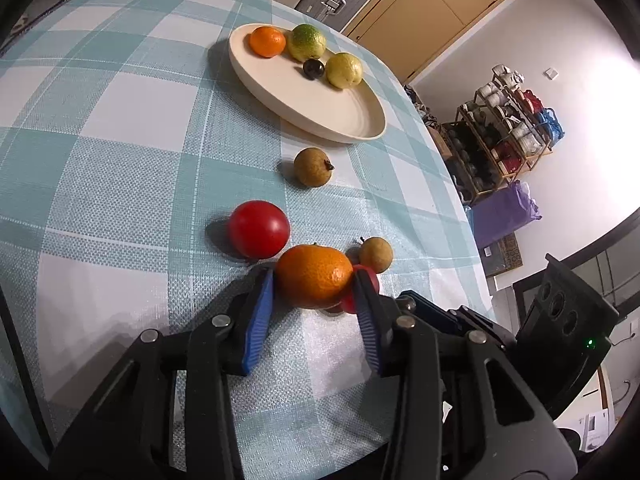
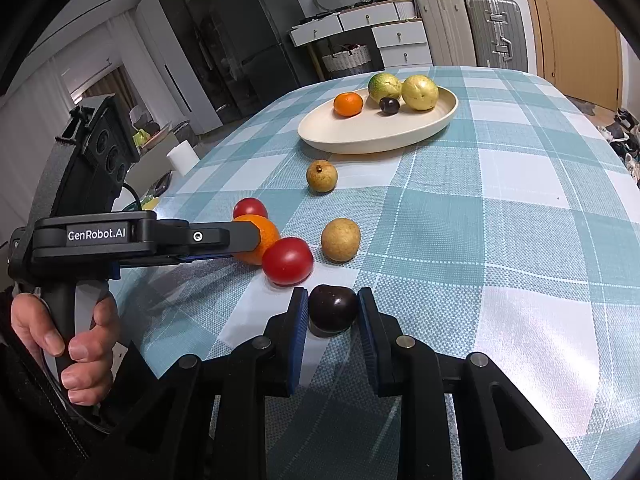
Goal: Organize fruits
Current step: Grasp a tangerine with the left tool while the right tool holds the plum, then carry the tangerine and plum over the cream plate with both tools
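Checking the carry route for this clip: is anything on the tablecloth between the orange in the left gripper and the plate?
Yes. A brown round fruit sits on the cloth between the orange, which the left gripper grips, and the plate. A red tomato lies just left of that line. Lifted, the orange should clear both.

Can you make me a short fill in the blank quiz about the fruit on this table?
1. The left tool is closed on the ____.
2. The right tool grips a dark ____.
3. The cream plate holds ____ fruits.
4. The tomato rests on the checked ____.

Missing words: orange; plum; four; tablecloth
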The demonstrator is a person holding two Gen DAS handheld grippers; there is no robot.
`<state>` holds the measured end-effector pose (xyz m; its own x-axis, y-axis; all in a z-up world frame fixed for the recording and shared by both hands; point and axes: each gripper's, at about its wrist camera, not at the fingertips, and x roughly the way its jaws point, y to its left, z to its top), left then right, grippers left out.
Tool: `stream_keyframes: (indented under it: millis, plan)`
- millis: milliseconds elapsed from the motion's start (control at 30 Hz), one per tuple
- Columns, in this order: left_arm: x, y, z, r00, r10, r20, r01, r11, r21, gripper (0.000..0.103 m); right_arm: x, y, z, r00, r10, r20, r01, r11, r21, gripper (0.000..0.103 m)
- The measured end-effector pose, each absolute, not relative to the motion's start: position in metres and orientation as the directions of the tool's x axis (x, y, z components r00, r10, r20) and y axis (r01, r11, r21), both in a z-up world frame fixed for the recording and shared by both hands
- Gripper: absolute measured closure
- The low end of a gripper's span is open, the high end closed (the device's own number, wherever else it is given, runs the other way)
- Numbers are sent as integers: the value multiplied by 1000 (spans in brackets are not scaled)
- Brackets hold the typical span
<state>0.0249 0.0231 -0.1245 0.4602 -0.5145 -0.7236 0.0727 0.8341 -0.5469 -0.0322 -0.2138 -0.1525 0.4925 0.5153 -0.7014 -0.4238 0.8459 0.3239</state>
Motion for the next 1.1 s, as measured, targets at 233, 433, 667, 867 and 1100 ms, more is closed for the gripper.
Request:
stream_keyframes:
  millis: [233, 433, 667, 867, 1100]
  plan:
    - [23, 21, -121, 467, -498, -731, 86, 848, -523, 67, -32, -218, -151, 501, 521, -691, -418, 845, 335, 78]
    - [22, 23, -114, 488, -487, -725, 98, 855, -509, 67, -33, -218, -147, 505, 531, -681, -427, 839, 337, 78]
    - [18, 24, -101, 514, -475, -715, 119, 864, -489, 67, -32, -219, -139, 520, 541, -661, -429, 835, 346, 78]
    - [19, 26, -92, 526, -481, -701, 133, 861, -491, 67, -24, -222, -127, 541, 562, -626, -424, 825, 374, 78]
    - [28, 32, -80, 548, -480, -685, 139, 860, -492, 67, -2, -218, -117, 549, 592, -590, -426, 806, 411, 78]
